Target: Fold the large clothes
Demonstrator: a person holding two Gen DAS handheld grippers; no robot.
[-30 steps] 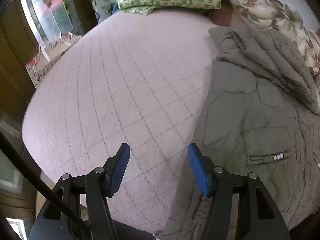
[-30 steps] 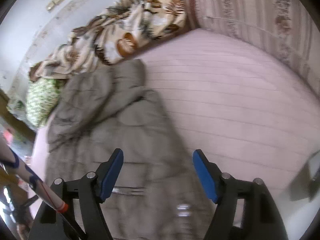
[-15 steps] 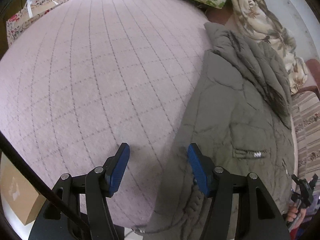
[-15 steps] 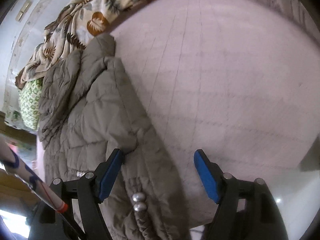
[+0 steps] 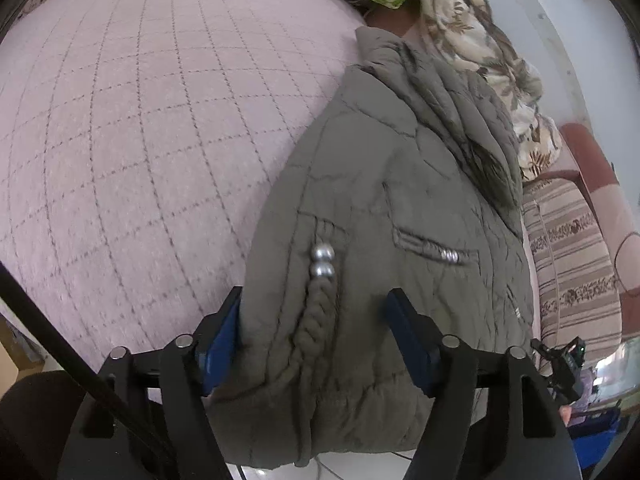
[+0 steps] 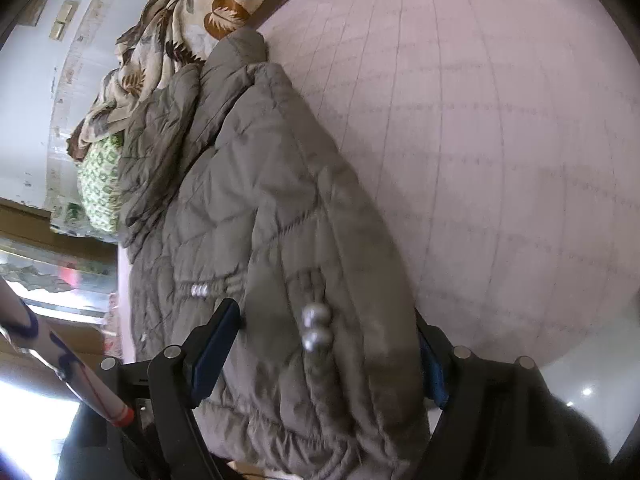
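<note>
The step in hand looks like taking hold of the near hem of the jacket (image 5: 400, 184) for a fold: both grippers are set over its bottom edge at the near edge of the bed (image 5: 140, 120). The left gripper (image 5: 316, 336) has just been opening its jaws, and the right gripper (image 6: 324, 356) has opened a little further too; each stands wide, with hem fabric and a braided cord with two silver beads (image 5: 322, 260) between the blue pads, which do not appear to pinch it. The next move, as I judge it, calls for closing on the padded hem and lifting it toward the collar. The olive quilted jacket lies lengthwise on the pink bed, its hood toward the floral blanket (image 5: 480, 48).
</note>
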